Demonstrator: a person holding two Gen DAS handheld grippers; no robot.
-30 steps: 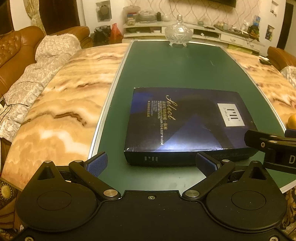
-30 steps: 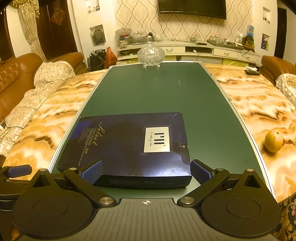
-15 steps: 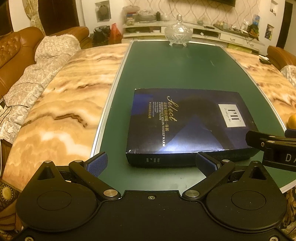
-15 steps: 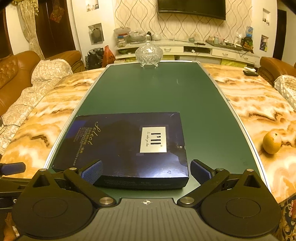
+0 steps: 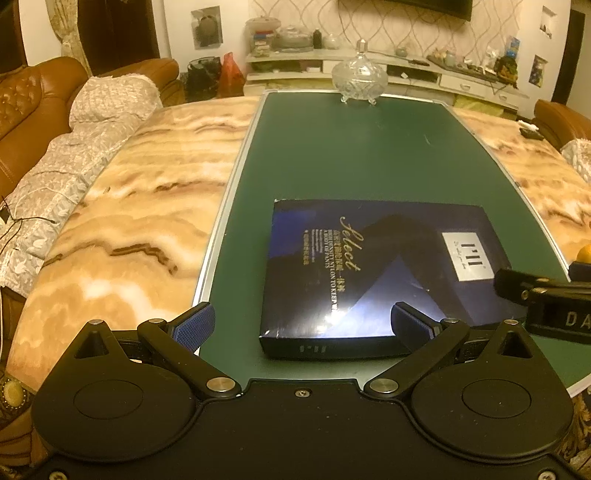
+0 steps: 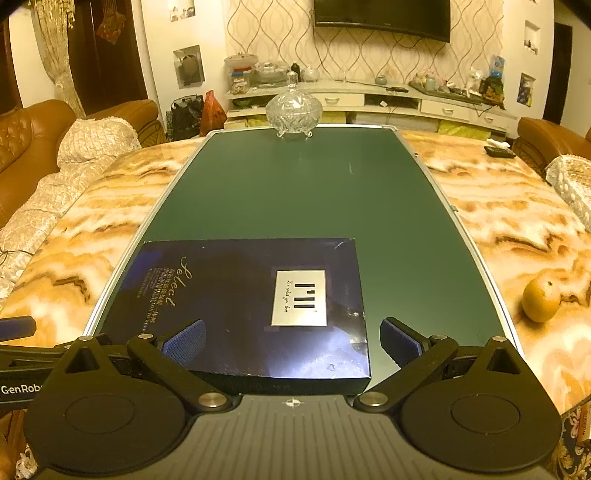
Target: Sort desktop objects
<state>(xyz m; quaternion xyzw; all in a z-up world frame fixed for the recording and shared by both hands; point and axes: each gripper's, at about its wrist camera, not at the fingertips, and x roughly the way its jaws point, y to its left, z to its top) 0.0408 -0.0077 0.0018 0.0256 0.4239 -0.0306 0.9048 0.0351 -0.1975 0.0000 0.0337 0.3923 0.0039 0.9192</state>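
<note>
brown leather sofa (image 6: pixel 26 147), wall-mounted tv (image 6: pixel 382 16), warm dim light

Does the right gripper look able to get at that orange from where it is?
Probably yes. The orange sits alone on the marble, off to the right of the open right gripper, with nothing between them. The gripper now faces the dark box, so it must swing right.

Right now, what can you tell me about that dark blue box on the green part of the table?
The dark blue box is flat, rectangular and looks like glossy cardboard, with light glaring off its near edge. Gold script reads "Select" on the lid, above small gold print, and a pale label carries a dark logo. It lies closed and flat on the green table panel, near the front. Nothing rests on it. Both sets of jaws stand open close to its near edge, but contact cannot be judged.
</note>
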